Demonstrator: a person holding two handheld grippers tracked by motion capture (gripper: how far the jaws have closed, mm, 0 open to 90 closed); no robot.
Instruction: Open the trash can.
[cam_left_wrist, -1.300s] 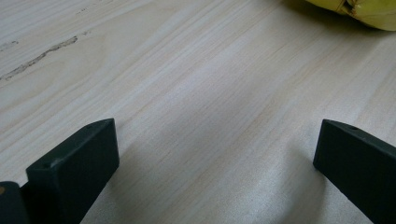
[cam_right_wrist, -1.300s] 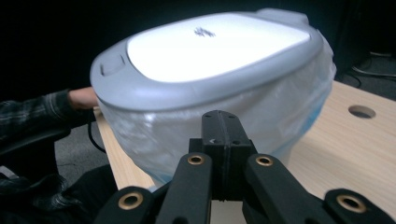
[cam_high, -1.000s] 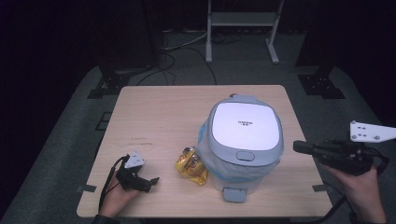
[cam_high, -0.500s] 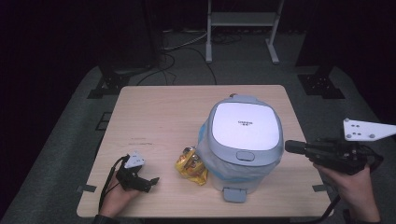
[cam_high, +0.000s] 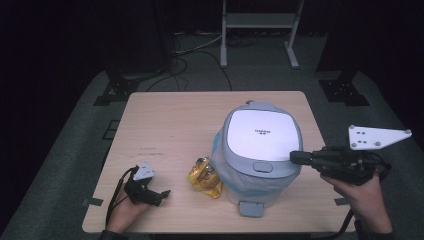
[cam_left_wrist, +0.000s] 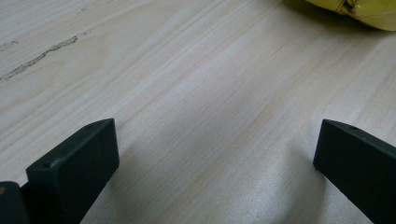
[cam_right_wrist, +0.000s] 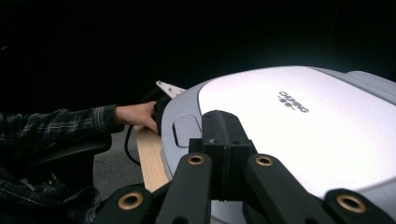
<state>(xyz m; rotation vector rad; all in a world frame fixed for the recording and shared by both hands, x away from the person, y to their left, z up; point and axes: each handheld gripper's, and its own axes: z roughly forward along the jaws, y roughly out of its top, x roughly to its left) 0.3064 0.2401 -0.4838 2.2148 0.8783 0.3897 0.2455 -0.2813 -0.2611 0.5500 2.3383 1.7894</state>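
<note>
Right gripper (cam_high: 296, 158) clenched tight, nothing between the jaws, tip at the right edge of the rice cooker (cam_high: 260, 145) lid, beside the latch button (cam_high: 263, 167). Cooker sat right of centre on the table (cam_high: 175, 120), lid down. Left gripper (cam_high: 161, 194) lay released near-left, jaws apart, well left of the yellow packet (cam_high: 204, 176) against the cooker's base.

Dark, dimly lit room, grey carpeted floor (cam_high: 75, 165), pale rectangular wooden counter (cam_high: 170, 125) at centre, white metal frame stand (cam_high: 260, 22) behind, black cables (cam_high: 192, 50) trailing across floor, black stand bases (cam_high: 345, 90) either side, walls lost in shadow
</note>
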